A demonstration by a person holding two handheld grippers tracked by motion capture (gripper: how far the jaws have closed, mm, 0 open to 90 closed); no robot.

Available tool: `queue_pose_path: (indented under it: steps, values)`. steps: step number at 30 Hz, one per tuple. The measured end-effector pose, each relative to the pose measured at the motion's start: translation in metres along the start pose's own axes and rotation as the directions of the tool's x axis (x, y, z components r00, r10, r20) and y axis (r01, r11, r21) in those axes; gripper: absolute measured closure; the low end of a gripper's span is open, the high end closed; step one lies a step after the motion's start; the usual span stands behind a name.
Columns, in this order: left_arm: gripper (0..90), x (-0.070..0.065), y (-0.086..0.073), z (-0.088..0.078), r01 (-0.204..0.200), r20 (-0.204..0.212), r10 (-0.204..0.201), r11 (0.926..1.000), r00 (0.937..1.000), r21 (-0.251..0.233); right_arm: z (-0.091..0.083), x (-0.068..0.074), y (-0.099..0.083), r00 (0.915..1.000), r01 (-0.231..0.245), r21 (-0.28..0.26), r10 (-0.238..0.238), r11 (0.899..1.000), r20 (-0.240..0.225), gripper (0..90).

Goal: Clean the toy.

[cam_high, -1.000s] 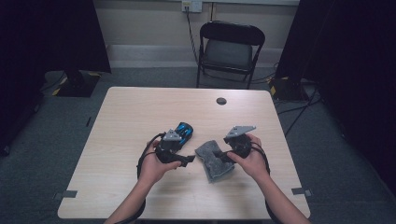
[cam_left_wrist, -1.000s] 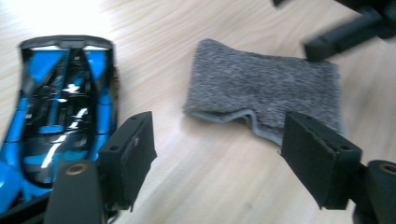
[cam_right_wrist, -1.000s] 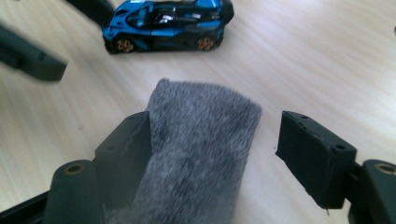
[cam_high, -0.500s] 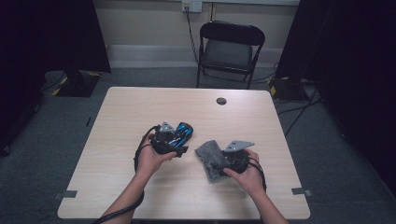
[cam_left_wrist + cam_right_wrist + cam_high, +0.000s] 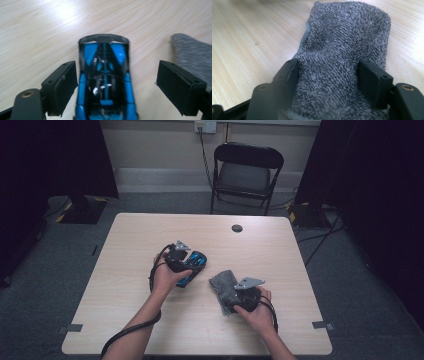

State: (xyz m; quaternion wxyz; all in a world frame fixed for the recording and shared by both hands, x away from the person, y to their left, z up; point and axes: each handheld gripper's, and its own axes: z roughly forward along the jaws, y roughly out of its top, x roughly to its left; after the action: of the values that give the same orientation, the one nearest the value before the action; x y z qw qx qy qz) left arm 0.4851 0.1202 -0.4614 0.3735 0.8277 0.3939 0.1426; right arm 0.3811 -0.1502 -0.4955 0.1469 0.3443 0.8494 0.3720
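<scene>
Left of the grey towel (image 5: 223, 285), the left gripper (image 5: 117, 82) has just been opening: its jaws stand wide around the blue-and-black toy car (image 5: 105, 82), one pad at its flank, the other well clear, so the car rests loose on the table (image 5: 125, 320). The car looks light, stiff and slick, best pinched across its flanks. The right gripper (image 5: 328, 72) has just been closing, its pads bunching the soft, limp towel, which probably grips easily at a gathered fold.

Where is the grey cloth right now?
In the high view the grey cloth lies on the table, right of centre, between the blue toy car and the right claw, whose jaws straddle its near end.
</scene>
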Motion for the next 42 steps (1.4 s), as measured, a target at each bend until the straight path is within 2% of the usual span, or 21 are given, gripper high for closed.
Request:
queue_pose_path:
  steps: [3, 10, 12, 13, 16, 19, 21, 22, 24, 27, 28, 31, 35, 37, 40, 42]
  values:
    - [19.0, 0.003, 0.002, 0.010, -0.009, -0.005, 0.009, 0.9999, 1.0000, -0.009, 0.001, 0.002, 0.001, 0.9997, 0.013, 0.009, -0.013, 1.000, 0.019, 36.8]
    - [17.1, 0.007, 0.007, 0.032, 0.016, -0.015, -0.016, 0.9998, 0.9998, 0.011, 0.001, 0.000, -0.003, 1.0000, -0.008, -0.020, 0.008, 1.000, 0.005, 38.3]
    - [17.9, 0.008, 0.006, 0.035, 0.016, -0.033, -0.016, 0.9998, 0.9993, 0.012, 0.001, 0.000, -0.002, 1.0000, -0.006, -0.012, 0.006, 1.000, 0.006, 38.3]
    - [16.9, 0.008, 0.006, 0.037, 0.033, -0.027, -0.033, 0.9993, 0.9991, 0.017, 0.001, 0.000, -0.002, 1.0000, -0.008, -0.013, 0.008, 1.000, 0.005, 38.3]
    - [17.0, 0.009, 0.003, 0.043, 0.043, -0.021, -0.043, 0.9985, 0.9989, 0.034, 0.001, 0.000, -0.002, 1.0000, -0.008, -0.009, 0.008, 1.000, 0.004, 38.3]
    - [17.4, 0.009, 0.001, 0.048, 0.026, -0.028, -0.025, 0.9987, 0.9993, 0.043, 0.001, 0.000, -0.002, 1.0000, -0.007, -0.009, 0.007, 1.000, 0.002, 38.4]
    - [17.0, 0.009, 0.001, 0.052, 0.047, -0.031, -0.046, 0.9979, 0.9985, 0.045, 0.001, 0.000, -0.002, 1.0000, -0.008, -0.011, 0.008, 1.000, 0.002, 38.4]
    - [16.7, 0.009, 0.001, 0.054, 0.042, -0.027, -0.040, 0.9980, 0.9988, 0.047, 0.001, 0.000, -0.003, 0.9999, -0.010, -0.012, 0.010, 1.000, 0.004, 38.4]
    - [16.8, 0.008, 0.002, 0.055, 0.021, -0.032, -0.019, 0.9983, 0.9993, 0.055, 0.001, 0.000, -0.002, 0.9999, -0.010, -0.012, 0.010, 1.000, 0.005, 38.4]
    - [16.8, 0.007, 0.004, 0.056, 0.018, -0.038, -0.016, 0.9979, 0.9992, 0.061, 0.001, 0.000, -0.003, 1.0000, -0.009, -0.014, 0.009, 1.000, 0.001, 38.4]
    - [17.8, 0.007, 0.004, 0.056, -0.006, -0.042, 0.009, 0.9974, 0.9991, 0.071, 0.001, -0.001, -0.003, 1.0000, -0.009, -0.015, 0.009, 1.000, 0.000, 38.5]
    - [24.4, 0.005, 0.004, 0.056, -0.020, -0.036, 0.022, 0.9975, 0.9991, 0.068, 0.001, 0.000, -0.003, 1.0000, -0.009, -0.015, 0.009, 1.000, 0.001, 38.5]
    - [25.2, 0.003, 0.004, 0.056, -0.007, -0.045, 0.009, 0.9979, 0.9990, 0.065, 0.001, 0.000, -0.003, 0.9999, -0.010, -0.014, 0.010, 1.000, 0.003, 38.5]
    - [25.4, 0.003, 0.005, 0.055, -0.005, -0.045, 0.009, 0.9963, 0.9989, 0.086, 0.001, 0.000, -0.003, 0.9999, -0.009, -0.016, 0.009, 1.000, 0.004, 38.6]
    - [25.5, 0.004, 0.006, 0.053, -0.003, -0.044, 0.007, 0.9960, 0.9990, 0.090, 0.001, 0.000, -0.003, 0.9999, -0.010, -0.019, 0.010, 1.000, 0.003, 39.0]
    - [25.5, 0.002, 0.005, 0.051, -0.014, -0.047, 0.019, 0.9943, 0.9987, 0.106, 0.001, 0.000, -0.003, 0.9999, -0.012, -0.016, 0.012, 1.000, 0.003, 39.7]
